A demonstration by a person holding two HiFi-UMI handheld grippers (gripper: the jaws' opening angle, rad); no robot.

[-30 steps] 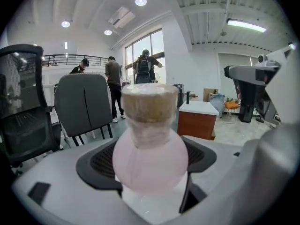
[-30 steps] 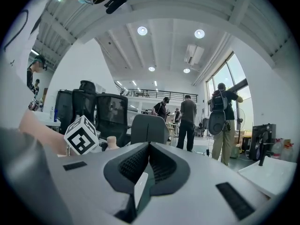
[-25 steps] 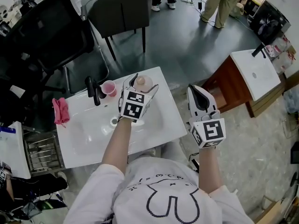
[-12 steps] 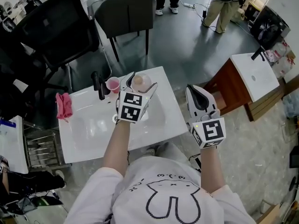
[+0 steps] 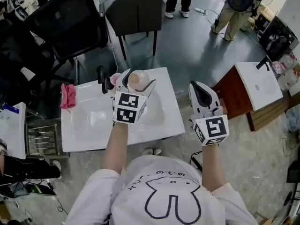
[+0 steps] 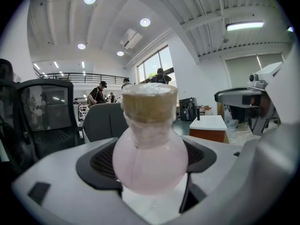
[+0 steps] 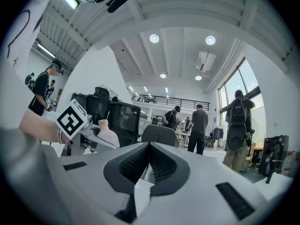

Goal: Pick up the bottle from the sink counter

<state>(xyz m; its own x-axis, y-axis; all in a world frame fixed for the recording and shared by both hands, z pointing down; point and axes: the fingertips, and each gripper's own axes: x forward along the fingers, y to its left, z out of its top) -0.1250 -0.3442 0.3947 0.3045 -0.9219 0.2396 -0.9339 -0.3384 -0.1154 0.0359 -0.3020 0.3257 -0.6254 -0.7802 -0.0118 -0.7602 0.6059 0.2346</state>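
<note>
A small round pink bottle (image 5: 138, 81) with a tan cap is clamped between the jaws of my left gripper (image 5: 140, 78), held up over the back of the white sink counter (image 5: 173, 121). In the left gripper view the bottle (image 6: 150, 144) stands upright and fills the gap of the left gripper (image 6: 151, 162), with both pads pressed on its belly. My right gripper (image 5: 200, 89) hangs off the counter's right edge, shut with nothing in it; in its own view the right gripper (image 7: 149, 161) has its pads touching, and the bottle (image 7: 107, 134) shows at the left.
A black faucet (image 5: 101, 76), a pink cup (image 5: 113, 79) and a pink cloth (image 5: 68, 96) sit along the counter's back and left. Two dark chairs (image 5: 138, 11) stand behind. A second sink on a wooden cabinet (image 5: 258, 84) is at the right, a wire rack (image 5: 41, 144) at the left.
My left gripper has come up and toward me with the bottle in it, so the bottle looks larger. The right gripper has stayed where it was, shut.
</note>
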